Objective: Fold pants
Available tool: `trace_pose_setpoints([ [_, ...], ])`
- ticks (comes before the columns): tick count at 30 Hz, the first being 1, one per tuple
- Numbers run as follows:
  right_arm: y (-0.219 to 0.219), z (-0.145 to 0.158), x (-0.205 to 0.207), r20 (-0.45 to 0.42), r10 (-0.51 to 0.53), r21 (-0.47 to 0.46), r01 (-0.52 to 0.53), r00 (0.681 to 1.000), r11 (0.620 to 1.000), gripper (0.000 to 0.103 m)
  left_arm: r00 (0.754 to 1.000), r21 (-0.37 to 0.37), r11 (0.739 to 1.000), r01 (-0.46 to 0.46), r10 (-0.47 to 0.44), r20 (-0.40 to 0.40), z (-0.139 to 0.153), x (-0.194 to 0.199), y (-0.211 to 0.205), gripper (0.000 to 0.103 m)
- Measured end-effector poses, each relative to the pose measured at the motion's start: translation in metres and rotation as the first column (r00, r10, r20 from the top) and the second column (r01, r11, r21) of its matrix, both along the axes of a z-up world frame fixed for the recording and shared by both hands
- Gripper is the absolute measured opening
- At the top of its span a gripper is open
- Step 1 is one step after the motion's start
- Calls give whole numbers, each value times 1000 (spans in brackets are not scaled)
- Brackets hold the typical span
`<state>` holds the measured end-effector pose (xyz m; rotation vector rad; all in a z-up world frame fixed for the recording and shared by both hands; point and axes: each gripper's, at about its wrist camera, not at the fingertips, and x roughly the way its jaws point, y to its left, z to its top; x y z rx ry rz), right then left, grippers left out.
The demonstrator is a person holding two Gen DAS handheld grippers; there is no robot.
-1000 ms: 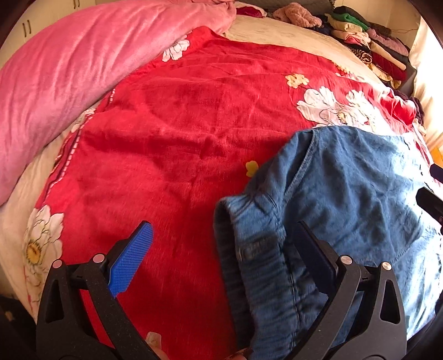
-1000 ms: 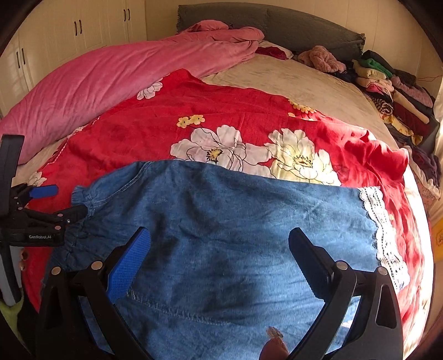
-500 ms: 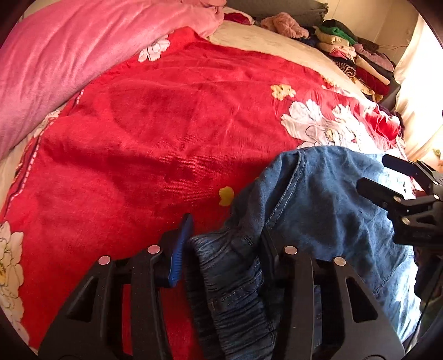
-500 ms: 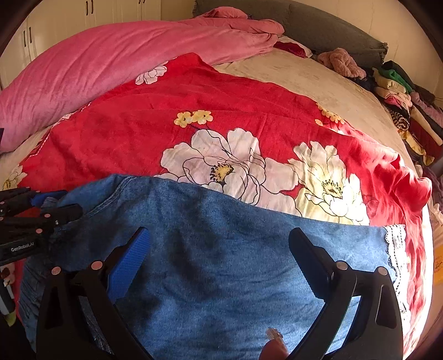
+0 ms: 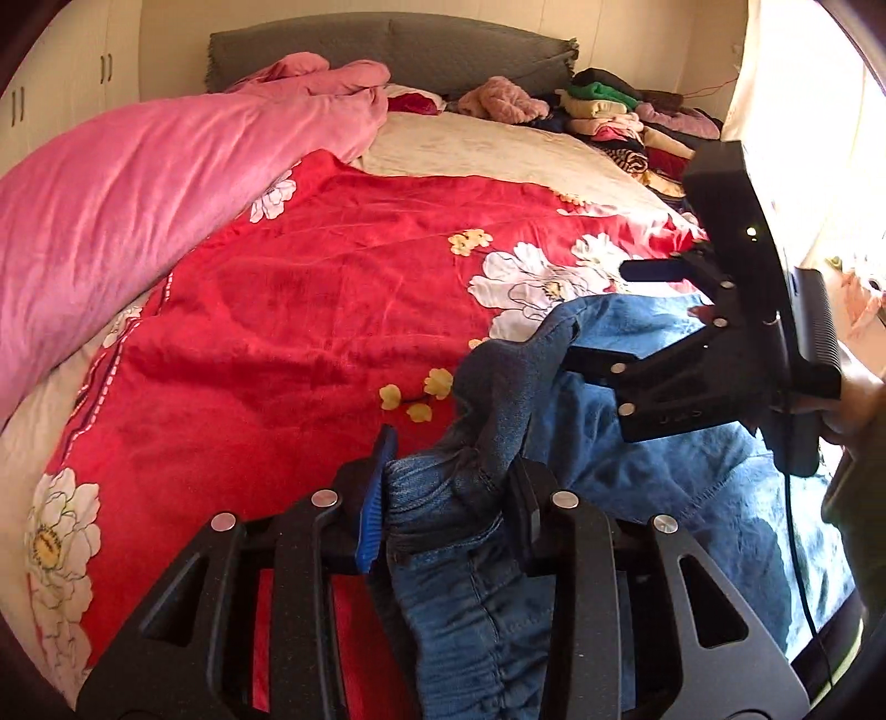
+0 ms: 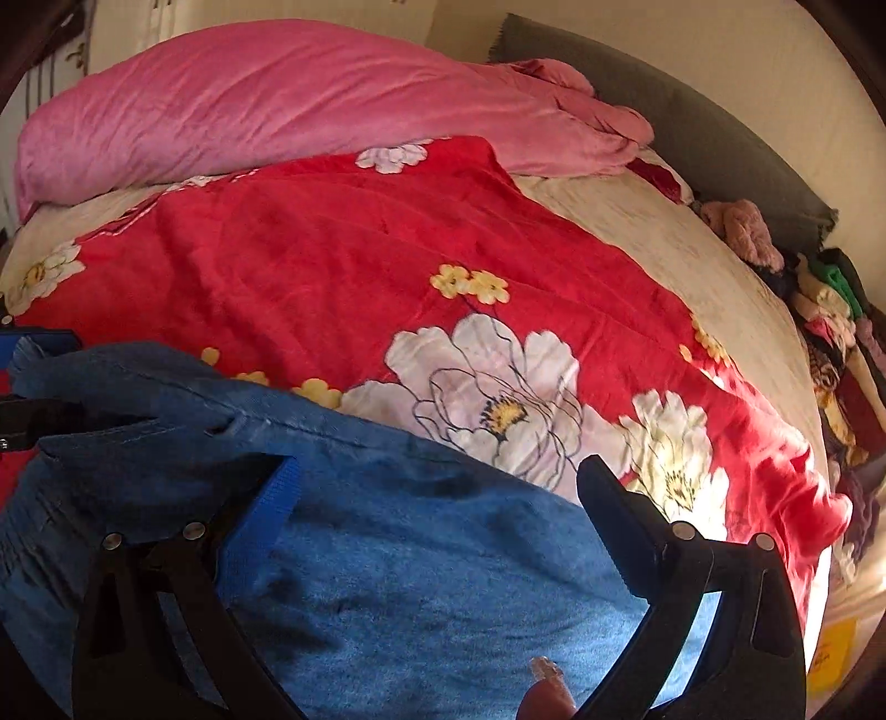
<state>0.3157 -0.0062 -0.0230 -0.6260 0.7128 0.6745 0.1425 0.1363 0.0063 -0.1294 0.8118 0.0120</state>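
Here my left gripper (image 5: pixel 443 498) is clamped on the gathered elastic waistband (image 5: pixel 437 487) of the blue denim pants (image 6: pixel 421 581), lifting that corner off the red floral blanket (image 5: pixel 310 332). My right gripper (image 6: pixel 437 509) hovers over the denim with its fingers spread wide, holding nothing; the left-wrist view shows it just beside the raised fold. The rest of the pants lies across the near side of the blanket. A pink duvet (image 6: pixel 266 105) is bunched along the far left, and stacked clothes (image 5: pixel 614 119) sit by the grey headboard (image 5: pixel 398 52).
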Motion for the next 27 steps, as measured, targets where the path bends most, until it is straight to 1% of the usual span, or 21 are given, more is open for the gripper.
trace_pose_setpoints([
  [1, 2, 0, -3, -6, 21, 0, -21, 1000, 1000, 88, 1000, -1, 1000, -1, 1, 1, 0, -2, -1, 27],
  [2, 3, -1, -5, -31, 41, 3, -41, 999, 999, 66, 1000, -4, 1000, -4, 4, 0, 0, -3, 0, 27],
  [3, 4, -3, -7, -63, 56, 11, -55, 996, 998, 45, 1000, -2, 1000, -9, 9, -1, -1, -4, 1, 27],
  [4, 4, -5, -10, -97, 68, 26, -66, 993, 997, 32, 1000, 2, 1000, -15, 15, -1, -1, -5, 2, 27],
  [5, 2, -7, -13, -120, 75, 39, -71, 990, 997, 28, 1000, 4, 1000, -19, 19, -3, -2, -5, 3, 27],
  [7, -2, -7, -22, -122, 68, 61, -61, 990, 996, 18, 1000, 11, 1000, -27, 27, -3, -1, -7, 3, 27],
  [9, -13, -3, -31, -125, 50, 105, -37, 991, 994, 15, 1000, 17, 999, -29, 29, 2, 0, -10, 3, 28],
  [13, -44, 15, -55, -128, 8, 225, 22, 992, 974, 14, 1000, 39, 999, -22, 21, 14, 3, -18, -2, 30],
  [19, -85, 39, -104, -117, -24, 343, 63, 993, 937, 13, 999, 79, 997, -2, -1, 35, 13, -32, -16, 34],
  [23, -101, 49, -138, -107, -21, 391, 61, 994, 918, 12, 998, 124, 992, 16, -23, 55, 19, -46, -27, 36],
  [27, -107, 54, -176, -88, 1, 395, 34, 996, 918, 12, 998, 132, 991, 27, -34, 51, 20, -62, -29, 37],
])
